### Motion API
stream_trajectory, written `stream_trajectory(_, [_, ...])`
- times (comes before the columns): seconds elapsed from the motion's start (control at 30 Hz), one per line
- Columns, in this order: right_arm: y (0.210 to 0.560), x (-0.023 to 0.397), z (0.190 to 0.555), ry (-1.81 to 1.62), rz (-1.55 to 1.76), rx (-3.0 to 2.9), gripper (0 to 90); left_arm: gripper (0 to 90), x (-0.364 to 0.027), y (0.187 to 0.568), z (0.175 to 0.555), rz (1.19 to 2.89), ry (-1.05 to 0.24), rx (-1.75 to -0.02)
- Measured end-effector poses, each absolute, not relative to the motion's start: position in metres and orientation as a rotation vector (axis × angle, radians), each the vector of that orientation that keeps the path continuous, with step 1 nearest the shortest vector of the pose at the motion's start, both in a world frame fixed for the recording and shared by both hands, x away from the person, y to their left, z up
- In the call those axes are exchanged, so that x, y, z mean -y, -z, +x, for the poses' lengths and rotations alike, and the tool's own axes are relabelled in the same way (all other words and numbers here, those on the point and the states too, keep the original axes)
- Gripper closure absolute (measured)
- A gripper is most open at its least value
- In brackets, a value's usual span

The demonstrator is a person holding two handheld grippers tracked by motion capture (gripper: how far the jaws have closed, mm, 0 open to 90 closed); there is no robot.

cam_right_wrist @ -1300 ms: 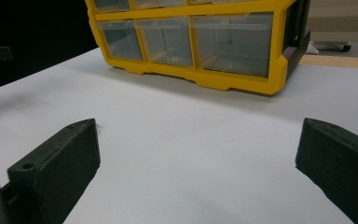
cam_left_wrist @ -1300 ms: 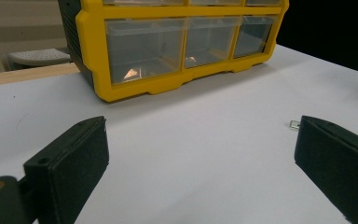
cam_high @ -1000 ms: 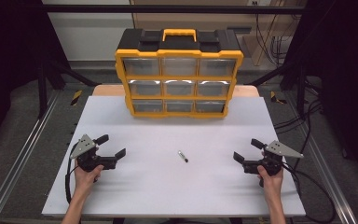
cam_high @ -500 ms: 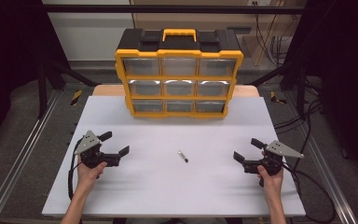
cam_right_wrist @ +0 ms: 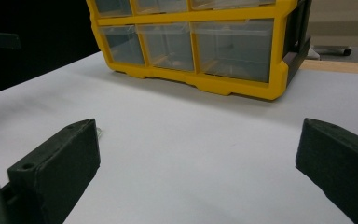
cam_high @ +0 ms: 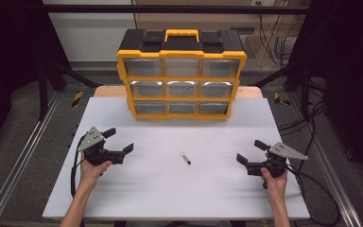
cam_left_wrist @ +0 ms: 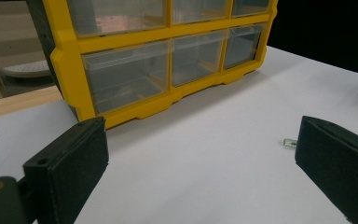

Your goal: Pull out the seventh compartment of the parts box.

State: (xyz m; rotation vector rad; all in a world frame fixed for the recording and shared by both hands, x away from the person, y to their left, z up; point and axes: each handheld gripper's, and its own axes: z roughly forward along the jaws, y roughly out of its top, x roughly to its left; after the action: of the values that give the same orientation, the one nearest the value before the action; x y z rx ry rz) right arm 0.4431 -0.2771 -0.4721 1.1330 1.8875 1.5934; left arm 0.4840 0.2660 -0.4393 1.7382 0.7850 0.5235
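Observation:
A small metal piece (cam_high: 185,158) lies on the white table (cam_high: 170,198) near its middle. In the left gripper view this small piece (cam_left_wrist: 287,143) peeks out beside the right jaw. In the right gripper view the piece (cam_right_wrist: 100,134) is just behind the left jaw. My left gripper (cam_high: 118,140) is held open at the left of the table, empty, pointing toward the middle; seen along its own jaws, the left gripper (cam_left_wrist: 200,172) faces the drawer cabinet. My right gripper (cam_high: 251,152) is open and empty at the right, and up close the right gripper (cam_right_wrist: 198,168) has bare table between its jaws.
A yellow and black drawer cabinet (cam_high: 181,75) with clear drawers stands at the table's back edge; its lower drawers (cam_left_wrist: 168,60) look nearly empty. The same cabinet (cam_right_wrist: 191,46) stands beyond the right gripper. Cables trail from both grippers. Metal rails (cam_high: 19,161) flank the table.
My left gripper has shifted a little to the right and away from the person. The right gripper and the small piece have stayed put.

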Motion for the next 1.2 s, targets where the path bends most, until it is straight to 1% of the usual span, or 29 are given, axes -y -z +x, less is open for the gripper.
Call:
stream_trajectory(0.8, [0.473, 0.276, 0.444, -1.586, 1.132, -1.893, 0.4, 4.1, -0.258, 0.422, 0.501, 1.774, -0.568, -0.762])
stream_trajectory(1.2, [0.474, 0.274, 0.445, -1.572, 1.138, -1.905, 0.4, 4.8, -0.248, 0.422, 0.513, 1.838, -0.601, -0.738])
